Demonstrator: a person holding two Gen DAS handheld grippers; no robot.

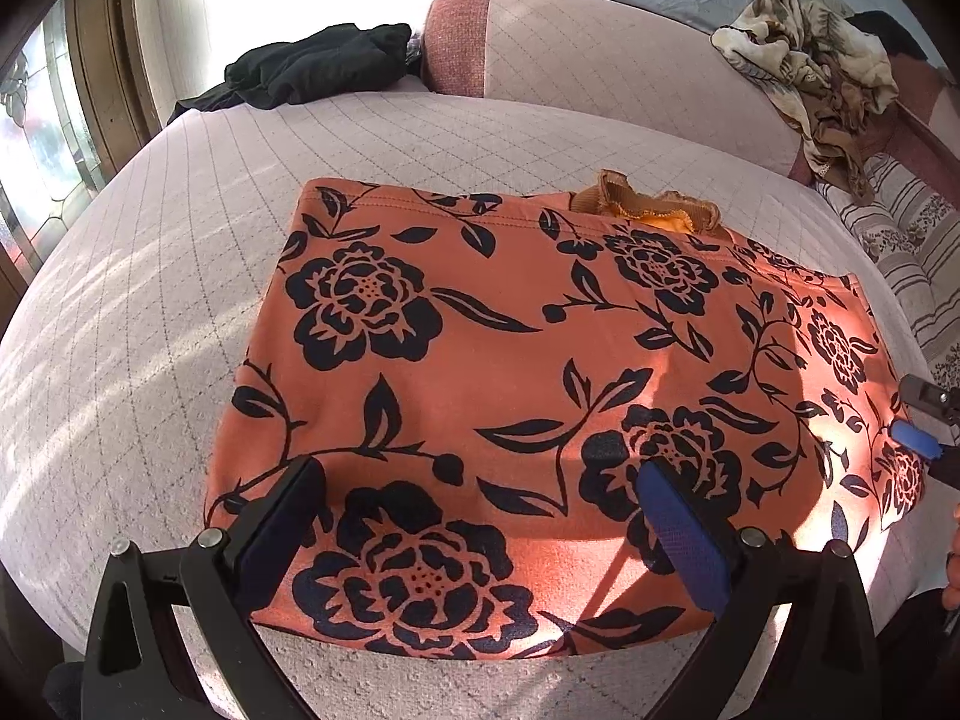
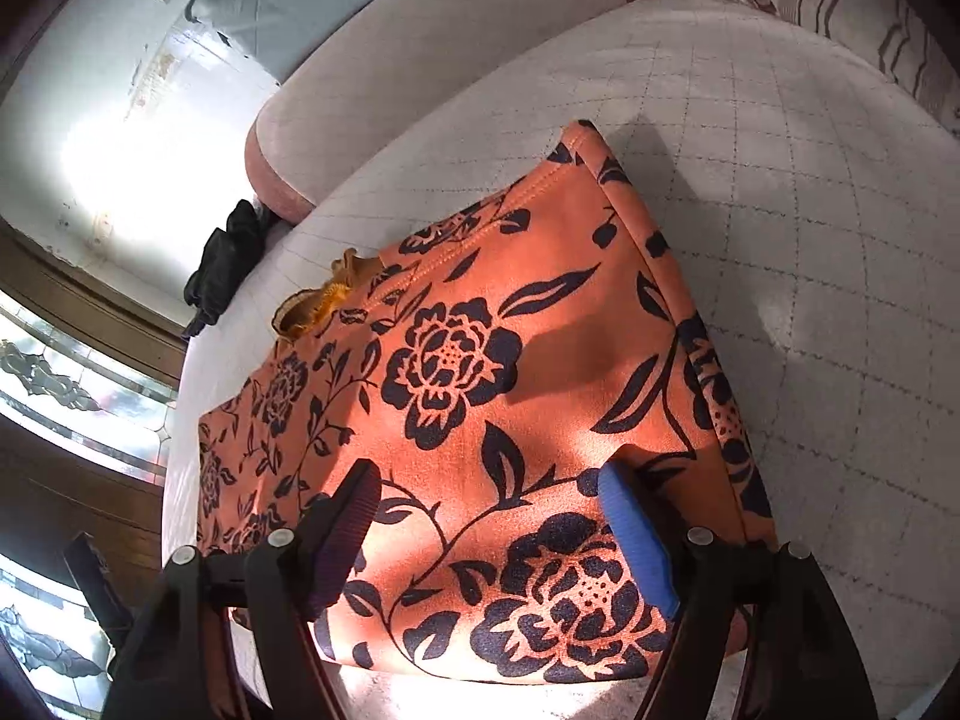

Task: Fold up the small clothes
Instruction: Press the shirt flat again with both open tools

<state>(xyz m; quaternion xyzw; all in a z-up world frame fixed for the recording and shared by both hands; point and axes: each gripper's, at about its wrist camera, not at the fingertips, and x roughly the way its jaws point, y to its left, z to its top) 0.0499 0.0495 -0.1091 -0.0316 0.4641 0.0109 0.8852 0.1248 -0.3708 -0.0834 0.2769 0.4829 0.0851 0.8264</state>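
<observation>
Because the orange floral garment (image 1: 540, 396) lay flat as a rough rectangle on the quilted bed (image 1: 150, 312), w/ a stitched hem along its far edge and a brownish ruffled trim (image 1: 654, 204) poking out at that far side, it looked partly folded already. My read: light, soft knit, limp, no stiffness, so it would sag and drape from any single pinch point and could drag on the quilt rather than slide cleanly. Not fragile. Layers might separate if only the top one got caught. Best hold, I'd judge: the two near corners, or near edge at two spread points, pinching all layers together, then carry toward the far hem.

Left tongs (image 1: 480, 498) were spread wide apart, holding nothing; both pads hovered over the near part of the cloth, left pad near the left edge. Whether the tips touched fabric couldn't be told. Right tongs (image 2: 492, 510) were likewise wide apart and empty, over the near right portion of the garment, close to its right folded edge (image 2: 708, 372). In the left wrist view the right tongs showed at the far right rim.

Also around: a black garment (image 1: 312, 66) heaped at the bed's far side, well apart, and a patterned blanket (image 1: 822, 72) on the bolster beyond.
</observation>
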